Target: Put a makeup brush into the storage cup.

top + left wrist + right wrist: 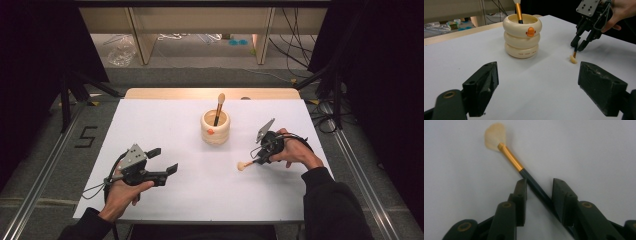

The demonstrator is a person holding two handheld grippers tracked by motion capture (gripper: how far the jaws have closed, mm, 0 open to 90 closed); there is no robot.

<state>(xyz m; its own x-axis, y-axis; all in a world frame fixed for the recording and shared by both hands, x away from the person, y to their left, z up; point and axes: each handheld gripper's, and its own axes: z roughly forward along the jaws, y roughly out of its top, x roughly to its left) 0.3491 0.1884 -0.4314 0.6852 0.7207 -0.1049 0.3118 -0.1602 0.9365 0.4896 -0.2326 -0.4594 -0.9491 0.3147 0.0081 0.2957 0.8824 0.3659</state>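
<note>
A makeup brush (243,165) with pale bristles, a gold ferrule and a dark handle lies on the white table (165,125), right of centre. My right gripper (258,160) points down at it, and the handle runs slantwise between the jaws in the right gripper view (539,187). The brush (511,160) touches the left jaw's tip, but a gap remains between the jaws, so the gripper is open. My left gripper (165,160) hovers open over the table's left front with nothing between its fingers (484,87). From there I see the brush (573,59) under the right gripper (579,48).
A cream ringed cup (215,129) with an orange duck bill stands at the table's middle back; a second brush (220,106) stands in it. In the left gripper view the cup (522,37) is straight ahead. Dark curtains and cables surround the table.
</note>
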